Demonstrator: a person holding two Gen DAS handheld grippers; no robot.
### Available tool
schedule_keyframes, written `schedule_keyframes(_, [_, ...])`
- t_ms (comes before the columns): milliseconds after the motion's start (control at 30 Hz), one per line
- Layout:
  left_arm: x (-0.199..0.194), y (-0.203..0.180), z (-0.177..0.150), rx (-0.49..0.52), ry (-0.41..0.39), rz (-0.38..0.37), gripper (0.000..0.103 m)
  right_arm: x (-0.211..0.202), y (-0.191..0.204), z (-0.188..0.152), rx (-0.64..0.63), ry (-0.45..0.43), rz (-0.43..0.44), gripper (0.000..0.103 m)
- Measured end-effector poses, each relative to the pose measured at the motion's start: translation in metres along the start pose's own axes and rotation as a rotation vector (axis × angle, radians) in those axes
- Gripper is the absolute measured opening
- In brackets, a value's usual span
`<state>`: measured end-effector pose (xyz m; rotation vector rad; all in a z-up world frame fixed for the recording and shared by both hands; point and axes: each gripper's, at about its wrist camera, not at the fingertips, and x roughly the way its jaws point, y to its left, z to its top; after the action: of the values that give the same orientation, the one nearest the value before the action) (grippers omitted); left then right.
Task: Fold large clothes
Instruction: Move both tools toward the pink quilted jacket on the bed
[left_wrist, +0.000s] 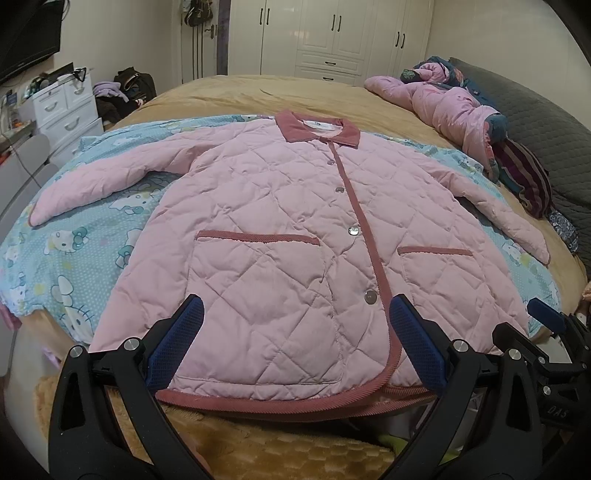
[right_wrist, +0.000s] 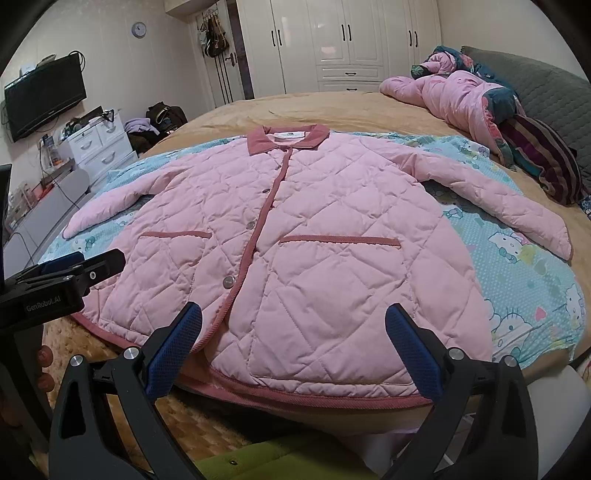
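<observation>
Both your left gripper (left_wrist: 295, 325) and right gripper (right_wrist: 293, 325) hover wide-jawed at the jacket (left_wrist: 280, 236) hem, 6 o'clock. Pinch one layer only and the padding will slide crooked.

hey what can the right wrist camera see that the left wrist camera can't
Only the right wrist view shows the wall clock and the whole TV. Only the left wrist view shows the right tool from the side. Both show the pink quilted jacket spread flat and buttoned on the cartoon sheet, both sleeves out, and each tool open near the hem.
</observation>
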<state>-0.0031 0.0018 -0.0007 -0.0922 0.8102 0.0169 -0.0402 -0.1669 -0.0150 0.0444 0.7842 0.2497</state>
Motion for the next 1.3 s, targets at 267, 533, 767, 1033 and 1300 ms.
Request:
schedule_keyframes(267, [0.0, 0.001, 0.0, -0.002, -0.002, -0.002, 0.094, -0.002, -0.002, 0.001, 0.007, -0.002, -0.011, 0.099])
schedule_keyframes(533, [-0.005, -0.003, 0.001, 0.0, -0.005, -0.005, 0.094, -0.002, -0.003, 0.001, 0.006, -0.002, -0.017, 0.099])
schedule_keyframes(767, [-0.005, -0.003, 0.001, 0.0, -0.006, -0.004, 0.094, -0.001, -0.003, 0.001, 0.006, -0.002, -0.019, 0.099])
schedule_keyframes(1033, [-0.006, -0.004, 0.001, 0.001, -0.008, -0.003, 0.094, -0.001, -0.003, 0.002, 0.006, -0.002, -0.021, 0.099])
schedule_keyframes(1300, [-0.008, -0.005, 0.011, 0.004, -0.004, -0.008, 0.094, 0.002, -0.003, 0.005, -0.003, 0.006, -0.023, 0.099])
